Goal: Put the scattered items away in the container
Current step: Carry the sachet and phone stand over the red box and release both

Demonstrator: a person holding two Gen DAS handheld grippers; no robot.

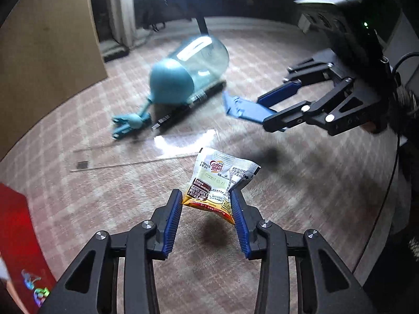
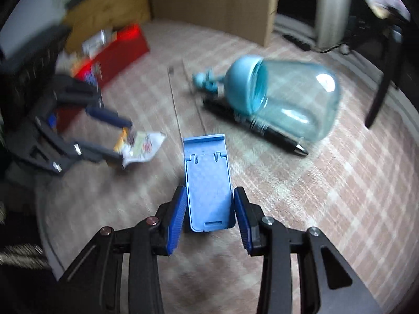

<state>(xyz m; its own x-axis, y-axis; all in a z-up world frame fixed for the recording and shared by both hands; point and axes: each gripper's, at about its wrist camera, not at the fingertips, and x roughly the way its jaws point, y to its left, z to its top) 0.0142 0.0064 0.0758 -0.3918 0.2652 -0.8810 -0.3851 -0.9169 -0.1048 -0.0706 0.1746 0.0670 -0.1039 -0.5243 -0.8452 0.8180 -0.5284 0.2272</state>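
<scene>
print on the coffee creamer sachet (image 1: 221, 183) reads only in the left view, pinched by the left tool (image 1: 207, 204) above the worktop (image 1: 288, 196). only the right view shows the red box (image 2: 123, 49) at ten o'clock, cardboard behind it. there the right tool (image 2: 209, 204) clamps a flat blue plastic phone stand (image 2: 207, 178). plaid cloth covers the worktop; a glossy teal bottle (image 2: 288, 96) lies tipped beside a black pen (image 2: 275, 133) at one o'clock.
</scene>
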